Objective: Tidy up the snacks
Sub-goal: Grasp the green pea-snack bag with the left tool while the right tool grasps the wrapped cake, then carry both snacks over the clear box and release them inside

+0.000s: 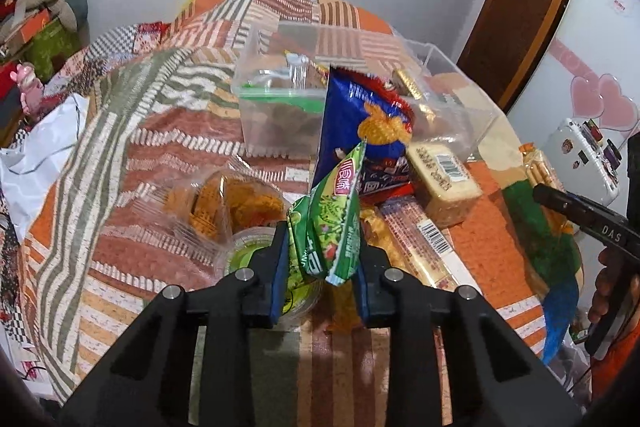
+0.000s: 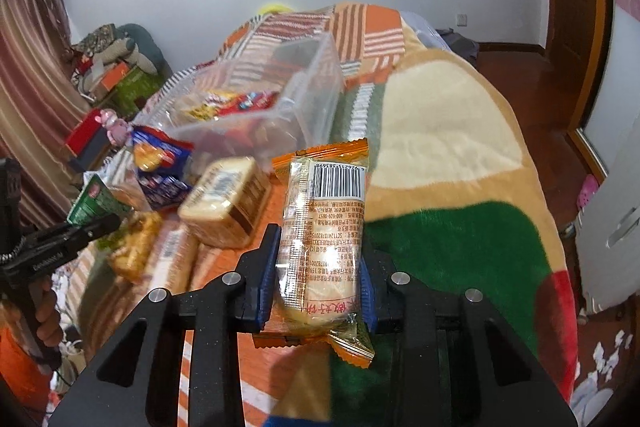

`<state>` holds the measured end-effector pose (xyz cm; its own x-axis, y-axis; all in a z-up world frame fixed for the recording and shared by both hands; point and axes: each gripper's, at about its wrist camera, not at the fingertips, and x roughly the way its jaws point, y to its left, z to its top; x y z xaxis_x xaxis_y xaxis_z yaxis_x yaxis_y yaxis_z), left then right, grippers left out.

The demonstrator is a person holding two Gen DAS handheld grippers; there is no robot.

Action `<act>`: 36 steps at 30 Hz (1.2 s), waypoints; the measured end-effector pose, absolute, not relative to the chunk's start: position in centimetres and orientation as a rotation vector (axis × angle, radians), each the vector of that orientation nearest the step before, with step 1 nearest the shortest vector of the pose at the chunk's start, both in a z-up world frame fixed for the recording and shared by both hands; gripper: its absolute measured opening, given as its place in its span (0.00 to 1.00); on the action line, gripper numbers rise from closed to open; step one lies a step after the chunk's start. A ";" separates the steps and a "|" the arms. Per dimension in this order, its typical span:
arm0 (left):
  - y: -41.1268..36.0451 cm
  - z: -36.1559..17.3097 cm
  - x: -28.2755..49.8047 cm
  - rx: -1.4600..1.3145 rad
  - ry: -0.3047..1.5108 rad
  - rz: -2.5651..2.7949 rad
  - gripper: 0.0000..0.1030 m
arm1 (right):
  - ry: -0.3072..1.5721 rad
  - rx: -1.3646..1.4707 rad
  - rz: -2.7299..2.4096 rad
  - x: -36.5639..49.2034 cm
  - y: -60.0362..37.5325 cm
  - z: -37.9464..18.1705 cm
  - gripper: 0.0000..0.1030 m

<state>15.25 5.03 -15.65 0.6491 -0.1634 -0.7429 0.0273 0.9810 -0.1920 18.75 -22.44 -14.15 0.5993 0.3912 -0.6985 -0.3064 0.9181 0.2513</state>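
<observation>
The left tool (image 1: 320, 259) is clamped on a crinkly green foil snack packet (image 1: 332, 223), its blue-padded fingers pressing the packet's lower half while the pointed top corner stands up in front of the other snacks. The right tool (image 2: 318, 283) is clamped on a long cake in a clear glossy wrapper with orange crimped ends (image 2: 322, 239), barcode side up, held above the bed.

Both hover over a bed spread with a soft patchwork blanket in orange, brown and green stripes (image 1: 152, 131). Far on the bed stands a clear rigid plastic box (image 1: 280, 107) with straight walls, a few packets lying inside it. Leaning against its near right wall is a shiny blue crisp bag (image 1: 360, 119), which stands between the green packet and the box. Just right of it lies a pale square loaf-like cake in clear film (image 1: 444, 175), and nearer, a long flat wrapped biscuit bar (image 1: 420, 239). To the left sits a clear crumpled bag of orange-brown fried snacks (image 1: 228, 203), and under the left tool a round clear plastic cup with green contents (image 1: 256, 251). A white plastic bag (image 1: 40, 155) lies at the far left edge.
</observation>
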 end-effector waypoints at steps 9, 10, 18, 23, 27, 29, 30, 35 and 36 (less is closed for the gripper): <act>5.4 -12.2 14.9 -0.176 0.774 -0.116 0.27 | 0.749 0.132 0.427 19.4 -21.5 -12.0 0.30; 5.4 -11.8 15.0 -0.175 0.764 -0.118 0.27 | 0.741 0.136 0.430 19.6 -21.4 -11.8 0.30; 5.8 -8.8 16.7 -0.163 0.685 -0.110 0.27 | 0.667 0.151 0.460 20.9 -19.6 -9.7 0.30; 6.4 -7.9 18.7 -0.173 0.666 -0.110 0.27 | 0.638 0.160 0.486 22.0 -18.3 -8.8 0.30; 6.7 -7.5 20.5 -0.160 0.655 -0.096 0.27 | 0.625 0.164 0.505 23.1 -17.1 -8.5 0.30; 6.8 -7.5 21.3 -0.157 0.657 -0.093 0.27 | 0.622 0.161 0.512 23.7 -16.4 -8.5 0.30; 7.0 -7.6 21.9 -0.162 0.663 -0.093 0.27 | 0.621 0.160 0.514 23.9 -16.3 -8.5 0.30; 7.6 -8.0 24.2 -0.164 0.677 -0.067 0.27 | 0.625 0.152 0.519 25.5 -15.3 -8.6 0.30; 7.8 -8.2 24.7 -0.166 0.684 -0.054 0.27 | 0.630 0.149 0.519 25.9 -15.1 -8.7 0.30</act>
